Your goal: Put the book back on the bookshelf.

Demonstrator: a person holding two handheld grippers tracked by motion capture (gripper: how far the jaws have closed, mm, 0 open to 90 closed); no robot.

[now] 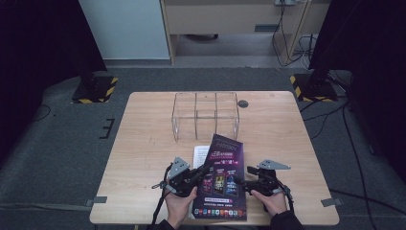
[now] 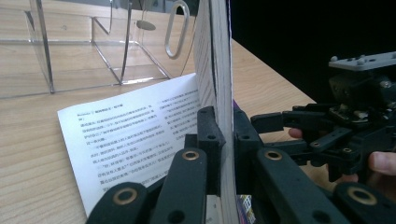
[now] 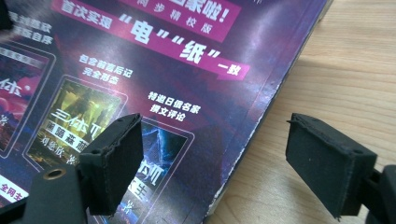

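1. Left claw point(image 2: 223, 140) is clamped tight on the edge of a book point(image 1: 221, 177), pads pressing from both sides. In the left gripper view the page block point(image 2: 215, 70) stands on edge between the jaws, so that side of the book is lifted off the surface point(image 1: 143, 143).
2. Right claw point(image 3: 212, 163) is spread wide and gripping nothing. In the right gripper view one pad point(image 3: 114, 163) hovers over the purple cover point(image 3: 154, 56) and the other pad point(image 3: 327, 163) sits out over bare wood, with the book's right edge in the gap between them. Can't tell if the near pad actually touches the cover.
3. That book is at the front middle of the surface, right between the two hands. Dark purple cover, a magenta banner with white Chinese lettering and a row of small cover pictures.
4. Printed sheet of paper point(image 2: 135, 135) lies flat on the wood under the book's left side, its far corner poking out toward the back.
5. Clear acrylic organizer point(image 1: 206, 115) with compartments stands further back, near the middle of the surface, apart from the book.
6. From the high view, the person's left hand point(image 1: 179, 203) and right hand point(image 1: 274, 201) come in from the bottom edge, each wrapped around its gripper, cables trailing off.
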